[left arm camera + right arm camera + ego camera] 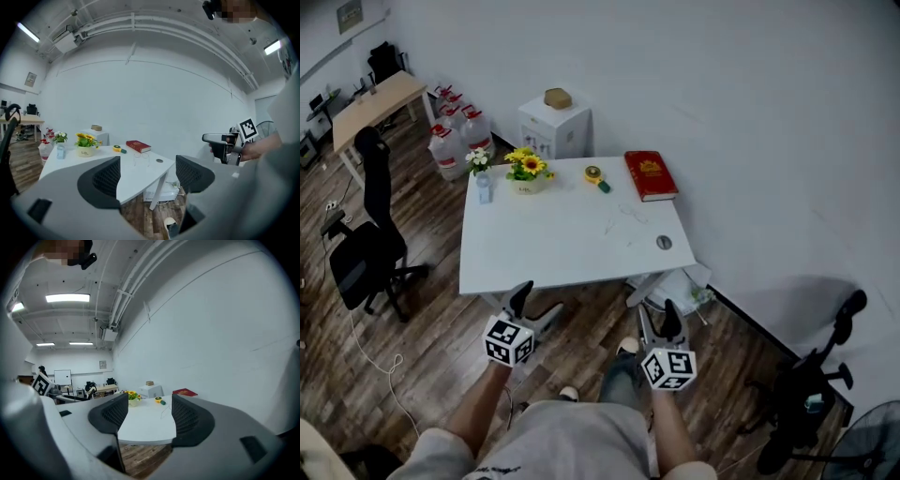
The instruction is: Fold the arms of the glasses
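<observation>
On white table [562, 253], glasses [623, 218] near red book [650, 175], flowers [528, 171], left gripper [534, 307] and right gripper [657, 323] jaws apart, empty

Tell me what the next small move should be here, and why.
Probably bring both grippers forward to the table, toward the glasses lying near the red book. The left gripper and right gripper both have open, empty jaws and hang short of the table's near edge, so nothing can be folded from here.

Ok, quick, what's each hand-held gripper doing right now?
Left hand-held gripper: open, holding nothing.
Right hand-held gripper: open, holding nothing.
</observation>
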A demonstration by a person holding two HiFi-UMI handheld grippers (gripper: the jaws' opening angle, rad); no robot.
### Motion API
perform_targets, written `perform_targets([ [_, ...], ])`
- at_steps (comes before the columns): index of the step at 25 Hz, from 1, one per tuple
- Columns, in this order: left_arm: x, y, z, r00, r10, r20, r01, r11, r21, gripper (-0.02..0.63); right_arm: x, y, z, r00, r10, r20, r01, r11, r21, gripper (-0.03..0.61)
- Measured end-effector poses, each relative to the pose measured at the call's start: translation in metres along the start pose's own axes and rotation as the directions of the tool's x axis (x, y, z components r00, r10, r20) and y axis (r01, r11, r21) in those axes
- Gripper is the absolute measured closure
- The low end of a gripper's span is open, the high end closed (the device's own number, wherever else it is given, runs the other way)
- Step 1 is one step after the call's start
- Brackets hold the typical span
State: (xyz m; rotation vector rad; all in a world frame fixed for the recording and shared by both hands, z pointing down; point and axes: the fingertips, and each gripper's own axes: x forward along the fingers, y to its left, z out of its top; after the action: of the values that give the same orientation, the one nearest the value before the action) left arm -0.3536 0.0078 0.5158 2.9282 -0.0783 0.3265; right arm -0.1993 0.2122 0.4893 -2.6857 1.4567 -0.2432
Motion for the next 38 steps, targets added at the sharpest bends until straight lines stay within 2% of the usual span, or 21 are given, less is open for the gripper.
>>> perform_targets([
  [4, -0.002, 0.034, -0.002, 0.996, 0.088, 0.003, -0.088, 0.996, -0.010, 0.252, 0.055, 0.001, 0.009, 0.998, 0.063, 0.024, -0.063, 0.998, 0.003, 0.307],
  [9, 0.016, 0.066, 0.009, 0.981, 0.191, 0.022, -0.191, 0.982, -0.004, 0.252, 0.131, 0.012, 0.020, 0.981, 0.192, 0.026, -0.191, 0.981, -0.011, 0.314],
  [15, 0.057, 0.111, 0.024, 0.928, 0.373, 0.021, -0.372, 0.928, -0.027, 0.252, 0.237, -0.003, 0.018, 0.933, 0.359, -0.035, -0.359, 0.933, -0.006, 0.319],
  [19, 0.114, 0.126, 0.038, 0.895, 0.445, 0.020, -0.443, 0.894, -0.065, 0.252, 0.306, -0.040, 0.029, 0.898, 0.434, -0.067, -0.437, 0.899, -0.036, 0.319],
  [23, 0.181, 0.132, 0.052, 0.882, 0.472, 0.010, -0.470, 0.879, -0.083, 0.252, 0.368, -0.094, 0.051, 0.882, 0.466, -0.073, -0.470, 0.881, -0.051, 0.319],
  [28, 0.259, 0.140, 0.078, 0.878, 0.478, 0.023, -0.475, 0.876, -0.088, 0.252, 0.427, -0.147, 0.063, 0.853, 0.510, -0.112, -0.516, 0.856, -0.028, 0.321],
  [33, 0.313, 0.139, 0.093, 0.884, 0.468, 0.014, -0.465, 0.881, -0.082, 0.252, 0.462, -0.165, 0.057, 0.783, 0.597, -0.177, -0.607, 0.795, -0.004, 0.327],
  [36, 0.330, 0.140, 0.095, 0.884, 0.468, -0.002, -0.467, 0.881, -0.073, 0.252, 0.476, -0.169, 0.052, 0.747, 0.635, -0.198, -0.651, 0.759, -0.021, 0.365],
  [38, 0.335, 0.143, 0.095, 0.882, 0.471, -0.010, -0.471, 0.879, -0.073, 0.252, 0.482, -0.169, 0.042, 0.711, 0.665, -0.229, -0.683, 0.730, -0.003, 0.367],
])
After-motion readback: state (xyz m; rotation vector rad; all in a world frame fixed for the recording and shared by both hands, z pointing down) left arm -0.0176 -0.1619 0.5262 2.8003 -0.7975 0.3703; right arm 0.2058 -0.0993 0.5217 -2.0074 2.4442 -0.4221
